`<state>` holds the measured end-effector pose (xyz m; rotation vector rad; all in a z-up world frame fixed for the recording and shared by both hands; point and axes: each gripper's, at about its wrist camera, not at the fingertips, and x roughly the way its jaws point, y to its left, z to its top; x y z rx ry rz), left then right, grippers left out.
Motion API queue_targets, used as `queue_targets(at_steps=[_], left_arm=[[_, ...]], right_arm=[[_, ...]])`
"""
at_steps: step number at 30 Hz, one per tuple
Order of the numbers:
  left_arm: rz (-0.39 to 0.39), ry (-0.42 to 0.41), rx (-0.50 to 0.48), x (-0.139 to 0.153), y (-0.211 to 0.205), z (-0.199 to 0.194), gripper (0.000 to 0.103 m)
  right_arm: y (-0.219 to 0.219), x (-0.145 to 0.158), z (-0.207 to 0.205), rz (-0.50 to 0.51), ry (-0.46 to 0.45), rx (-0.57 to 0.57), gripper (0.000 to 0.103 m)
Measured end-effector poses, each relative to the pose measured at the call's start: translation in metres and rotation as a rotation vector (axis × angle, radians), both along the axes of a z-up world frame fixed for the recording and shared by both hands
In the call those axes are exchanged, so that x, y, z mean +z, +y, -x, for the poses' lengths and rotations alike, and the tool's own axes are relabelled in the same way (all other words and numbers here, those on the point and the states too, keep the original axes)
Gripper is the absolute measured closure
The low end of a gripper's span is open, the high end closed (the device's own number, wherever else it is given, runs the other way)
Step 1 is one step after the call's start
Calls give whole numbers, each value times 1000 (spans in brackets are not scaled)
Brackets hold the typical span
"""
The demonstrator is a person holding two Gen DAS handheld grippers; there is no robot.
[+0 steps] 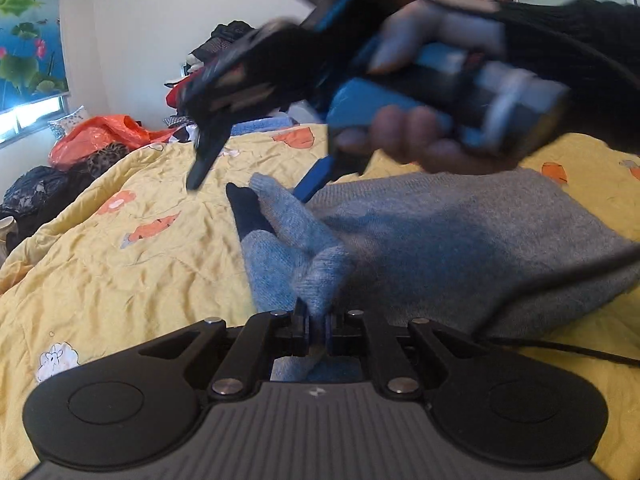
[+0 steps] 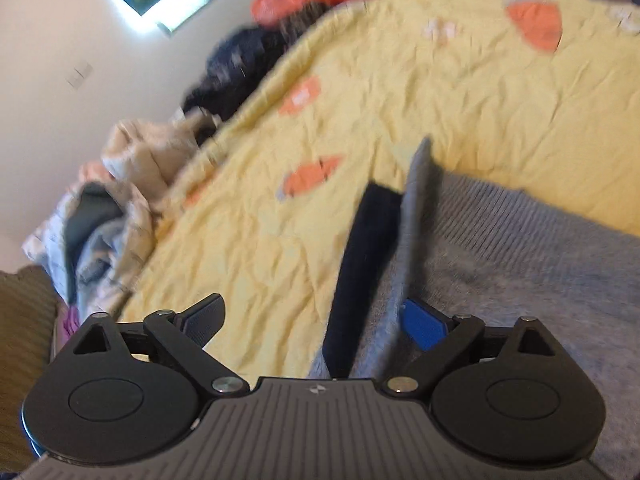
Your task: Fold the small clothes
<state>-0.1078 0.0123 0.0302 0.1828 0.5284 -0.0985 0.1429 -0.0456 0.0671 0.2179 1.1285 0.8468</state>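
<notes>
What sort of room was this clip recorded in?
Most likely a bedroom in a home. A bed with a yellow quilt serves as the work surface, loose clothes are heaped against the wall, and a lotus picture hangs by the window.

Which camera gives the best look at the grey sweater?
The left wrist view: the grey sweater spreads across the yellow bedspread, a fold pinched in the left gripper. The right wrist view shows only a blurred part of it.

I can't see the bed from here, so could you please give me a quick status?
Left gripper shut on grey sweater. Right gripper open, empty, above sweater's edge. Sweater on yellow quilt. Nothing in the way.
</notes>
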Motion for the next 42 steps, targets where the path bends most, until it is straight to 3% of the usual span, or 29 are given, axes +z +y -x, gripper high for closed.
queue_targets(at_steps=[4, 5, 7, 8, 11, 16, 22, 26, 30, 34, 38, 39, 40, 42], left_arm=[[-2, -1, -22, 2, 0, 2, 97], [-4, 0, -26, 2, 0, 2, 97], [-11, -2, -41, 4, -2, 0, 97], [-12, -6, -52, 6, -3, 0, 97], [-8, -22, -86, 13, -12, -1, 97], [13, -55, -196, 30, -45, -1, 97], [68, -65, -404, 39, -116, -1, 97], [74, 4, -501, 23, -163, -4, 97], [62, 109, -529, 2, -185, -12, 97], [26, 147, -525, -10, -186, -17, 97], [95, 164, -582, 10, -156, -12, 95], [132, 168, -596, 19, -141, -10, 94], [180, 165, -607, 28, -127, -8, 92], [253, 137, -603, 41, -99, -5, 74]], right_arm=[[28, -22, -17, 140, 0, 30, 24], [33, -27, -21, 170, 4, 35, 31], [36, -31, -21, 198, -41, 41, 59], [35, -30, -20, 212, -67, 49, 81], [14, -22, -16, 154, -94, 71, 83], [-52, 5, -13, 109, -142, 38, 84], [-174, 28, -1, 86, -184, -74, 84], [-249, 15, 5, 93, -160, -190, 84], [-282, -19, 19, 140, -134, -239, 84], [-294, -41, 29, 60, -118, -311, 84], [-311, -38, 32, -10, -97, -394, 49], [-318, -33, 34, -41, -109, -430, 46], [-326, -26, 35, -76, -130, -461, 46], [-338, -14, 39, -128, -172, -509, 46]])
